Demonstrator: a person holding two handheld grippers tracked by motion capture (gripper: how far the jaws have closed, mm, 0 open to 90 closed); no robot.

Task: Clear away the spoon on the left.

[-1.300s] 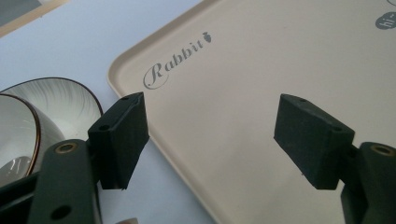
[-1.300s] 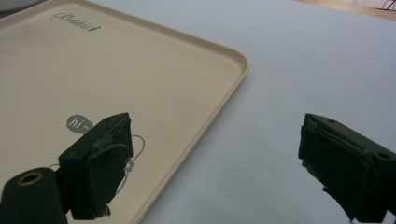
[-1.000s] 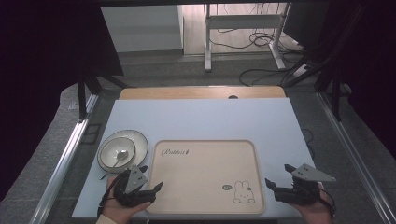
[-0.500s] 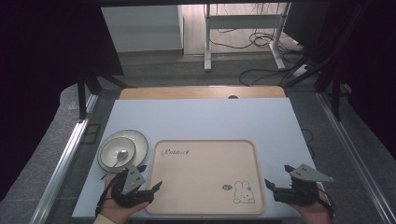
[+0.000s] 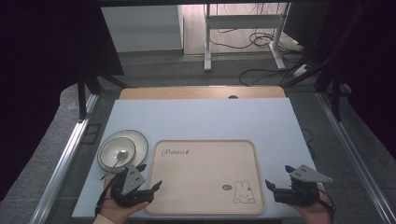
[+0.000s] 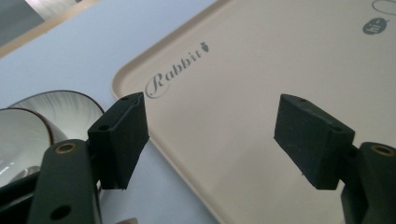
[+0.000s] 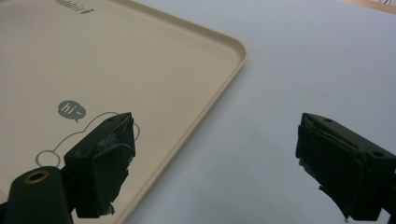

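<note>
A beige tray [image 5: 205, 158] with a rabbit drawing and the word "Rabbit" lies at the front middle of the pale blue table [image 5: 201, 119]. My left gripper [image 5: 150, 177] is open at the tray's front left corner, held in a hand. Its jaws stand wide apart over the tray's left edge [image 6: 140, 121], holding nothing. My right gripper [image 5: 279, 176] is open just off the tray's front right corner. In the right gripper view one of its pads [image 7: 102, 163] hangs over the tray [image 7: 116, 60] and the other over bare table.
A white bowl [image 5: 116, 151] with a spoon [image 5: 120, 155] in it sits on a striped plate [image 5: 137, 140], left of the tray and just beyond my left gripper. The bowl [image 6: 18, 135] and plate [image 6: 70, 100] lie close by my left finger. Cables lie on the floor behind the table.
</note>
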